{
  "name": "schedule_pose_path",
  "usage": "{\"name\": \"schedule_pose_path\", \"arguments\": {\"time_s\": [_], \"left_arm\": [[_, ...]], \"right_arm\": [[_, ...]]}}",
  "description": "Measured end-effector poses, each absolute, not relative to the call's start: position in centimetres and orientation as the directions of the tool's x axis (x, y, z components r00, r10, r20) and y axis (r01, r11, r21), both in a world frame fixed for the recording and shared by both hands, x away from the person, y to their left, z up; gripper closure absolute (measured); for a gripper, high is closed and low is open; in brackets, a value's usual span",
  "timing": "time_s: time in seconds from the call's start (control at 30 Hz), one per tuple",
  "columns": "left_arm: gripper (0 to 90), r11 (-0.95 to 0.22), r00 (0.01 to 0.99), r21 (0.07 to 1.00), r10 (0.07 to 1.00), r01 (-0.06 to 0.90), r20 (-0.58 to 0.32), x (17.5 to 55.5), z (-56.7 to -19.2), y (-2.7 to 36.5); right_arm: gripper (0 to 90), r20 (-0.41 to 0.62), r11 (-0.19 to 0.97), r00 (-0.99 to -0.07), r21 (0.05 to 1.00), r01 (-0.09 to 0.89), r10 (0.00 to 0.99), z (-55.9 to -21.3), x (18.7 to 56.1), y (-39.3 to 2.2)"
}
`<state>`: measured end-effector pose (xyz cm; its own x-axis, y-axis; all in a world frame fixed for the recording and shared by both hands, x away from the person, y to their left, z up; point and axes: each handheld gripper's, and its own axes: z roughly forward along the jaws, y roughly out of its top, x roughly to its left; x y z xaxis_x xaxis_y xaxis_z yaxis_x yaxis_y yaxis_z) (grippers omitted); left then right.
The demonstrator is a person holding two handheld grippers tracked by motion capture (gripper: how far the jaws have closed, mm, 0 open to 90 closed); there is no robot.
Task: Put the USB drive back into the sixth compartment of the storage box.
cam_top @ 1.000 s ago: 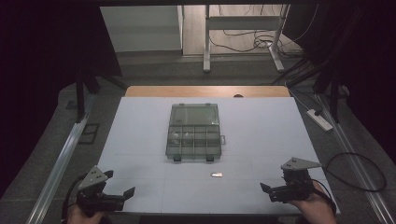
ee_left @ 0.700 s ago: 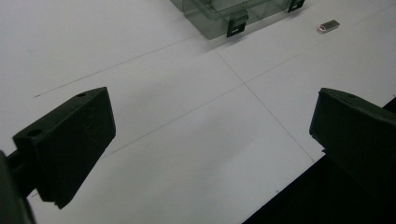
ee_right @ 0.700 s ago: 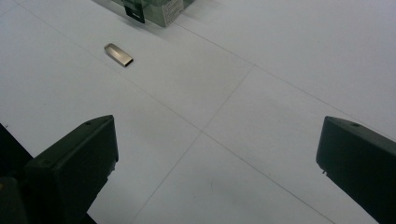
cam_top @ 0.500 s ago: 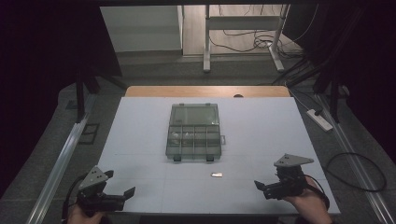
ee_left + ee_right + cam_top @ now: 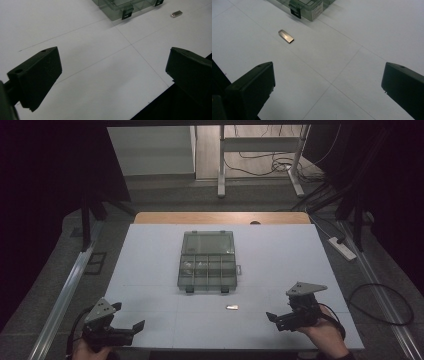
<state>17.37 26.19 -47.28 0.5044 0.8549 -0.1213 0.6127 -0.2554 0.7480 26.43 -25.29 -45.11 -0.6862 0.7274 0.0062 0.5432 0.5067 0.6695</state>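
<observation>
Lying on the white table [image 5: 150,270], small metal USB stick [image 5: 231,307] between left gripper [image 5: 129,330] and right gripper [image 5: 274,318], both spread wide, empty

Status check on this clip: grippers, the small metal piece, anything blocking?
Left gripper and right gripper open, empty, low over table. USB stick lies loose before the open organizer box. Path clear.

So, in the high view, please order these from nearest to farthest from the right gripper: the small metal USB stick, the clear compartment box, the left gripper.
From the right gripper:
1. The small metal USB stick, on the table just to its left.
2. The clear compartment box, farther up the table, past the stick.
3. The left gripper, across at the near left corner.
</observation>
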Motion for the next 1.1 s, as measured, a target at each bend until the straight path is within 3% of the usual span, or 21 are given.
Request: {"name": "schedule_pose_path", "arguments": {"time_s": [1.1], "left_arm": [[0.6,-0.253,0.502,0.746,0.856,0.616,-0.124,17.4,-47.3,26.2]], "right_arm": [[0.0,0.008,0.577,-0.752,0.637,0.512,0.659,-46.1,28.2,-22.0]]}}
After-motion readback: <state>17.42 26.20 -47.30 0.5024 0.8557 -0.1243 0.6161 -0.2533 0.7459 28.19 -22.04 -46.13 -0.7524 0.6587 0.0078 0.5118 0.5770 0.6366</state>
